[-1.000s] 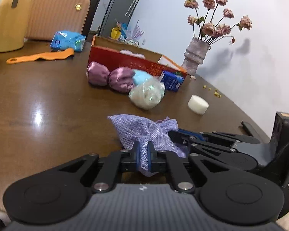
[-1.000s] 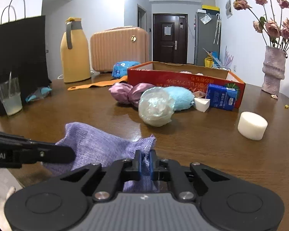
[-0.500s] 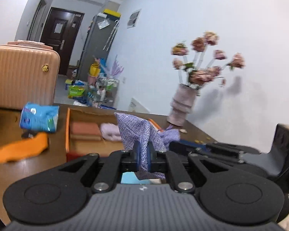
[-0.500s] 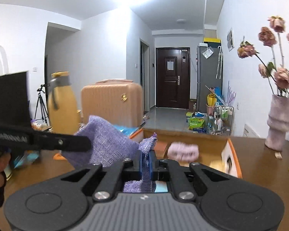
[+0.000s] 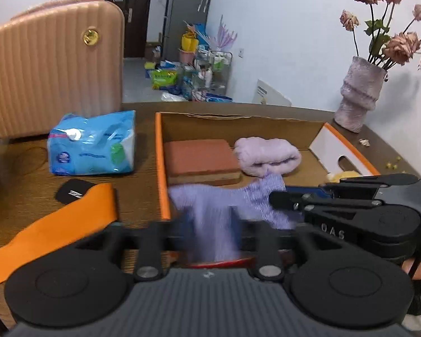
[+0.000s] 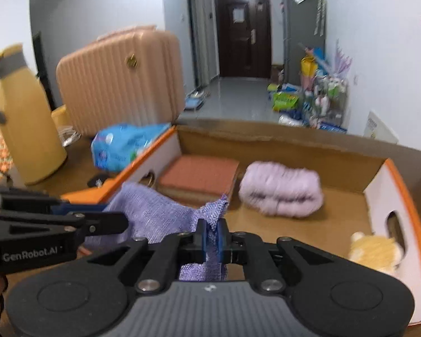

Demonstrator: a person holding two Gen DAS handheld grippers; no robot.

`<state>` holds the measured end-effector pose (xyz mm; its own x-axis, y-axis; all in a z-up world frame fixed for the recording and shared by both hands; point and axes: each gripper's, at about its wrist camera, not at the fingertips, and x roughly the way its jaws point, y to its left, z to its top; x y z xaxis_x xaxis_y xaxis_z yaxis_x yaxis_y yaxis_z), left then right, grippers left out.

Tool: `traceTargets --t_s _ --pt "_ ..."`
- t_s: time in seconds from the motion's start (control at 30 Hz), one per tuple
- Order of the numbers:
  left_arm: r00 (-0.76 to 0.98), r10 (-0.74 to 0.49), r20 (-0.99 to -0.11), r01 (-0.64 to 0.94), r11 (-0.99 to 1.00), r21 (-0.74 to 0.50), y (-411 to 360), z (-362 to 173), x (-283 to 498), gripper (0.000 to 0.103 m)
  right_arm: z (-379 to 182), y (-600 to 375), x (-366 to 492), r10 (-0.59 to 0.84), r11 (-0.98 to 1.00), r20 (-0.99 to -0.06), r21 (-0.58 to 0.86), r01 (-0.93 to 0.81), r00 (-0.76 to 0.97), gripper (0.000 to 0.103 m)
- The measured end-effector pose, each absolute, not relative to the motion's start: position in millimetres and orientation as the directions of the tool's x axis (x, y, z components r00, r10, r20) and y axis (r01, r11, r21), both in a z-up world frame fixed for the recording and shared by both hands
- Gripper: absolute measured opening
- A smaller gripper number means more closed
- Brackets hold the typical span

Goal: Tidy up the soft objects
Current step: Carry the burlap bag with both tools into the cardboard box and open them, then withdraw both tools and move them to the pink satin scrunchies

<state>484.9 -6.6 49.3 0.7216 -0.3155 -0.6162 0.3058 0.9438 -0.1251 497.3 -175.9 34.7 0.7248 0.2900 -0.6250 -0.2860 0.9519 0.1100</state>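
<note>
Both tilt down over the box (image 6: 280, 137): right hand-held gripper (image 6: 214, 238) clamps purple cloth (image 6: 154, 216); left hand-held gripper (image 5: 210, 224) just opened around it.

Black claw (image 6: 213, 238), blue pads, silver screws, "GenRobot.AI" lettering

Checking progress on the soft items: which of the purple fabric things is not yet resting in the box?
The woven purple cloth, which hangs over the cardboard box from the right gripper; the fluffy lilac bundle already lies on the box floor.
</note>
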Motion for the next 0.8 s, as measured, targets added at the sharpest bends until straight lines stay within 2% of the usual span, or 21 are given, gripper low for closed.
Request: traceTargets --t_s 0.07,0.2,0.43,0.57,0.7,0.8 --pt "0.733 -0.320 -0.600 0.320 0.941 -0.111 -4 55 477 0.049 29 -172 498 0.308 0.944 -0.637 0.114 -0.309 0.707 0.014" --pt "0.771 -0.298 -0.563 0.308 0.948 -0.081 2 79 459 0.054 43 -178 489 0.305 0.946 -0.623 0.110 -0.305 0.720 0.015" --pt "0.854 -0.259 -0.451 0.265 0.963 -0.050 15 137 408 0.066 119 -221 429 0.268 0.959 -0.495 0.059 -0.276 0.827 0.022" --pt "0.903 -0.211 -0.374 0.224 0.974 -0.009 20 156 357 0.075 150 -249 374 0.243 0.967 -0.414 0.037 -0.250 0.877 0.035" --pt "0.929 -0.188 -0.318 0.212 0.976 0.043 14 153 296 0.085 155 -264 316 0.207 0.974 -0.354 -0.010 -0.225 0.912 0.049" --pt "0.943 -0.182 -0.279 0.212 0.974 0.081 8 141 247 0.091 148 -268 270 0.210 0.974 -0.315 -0.012 -0.226 0.925 0.052"
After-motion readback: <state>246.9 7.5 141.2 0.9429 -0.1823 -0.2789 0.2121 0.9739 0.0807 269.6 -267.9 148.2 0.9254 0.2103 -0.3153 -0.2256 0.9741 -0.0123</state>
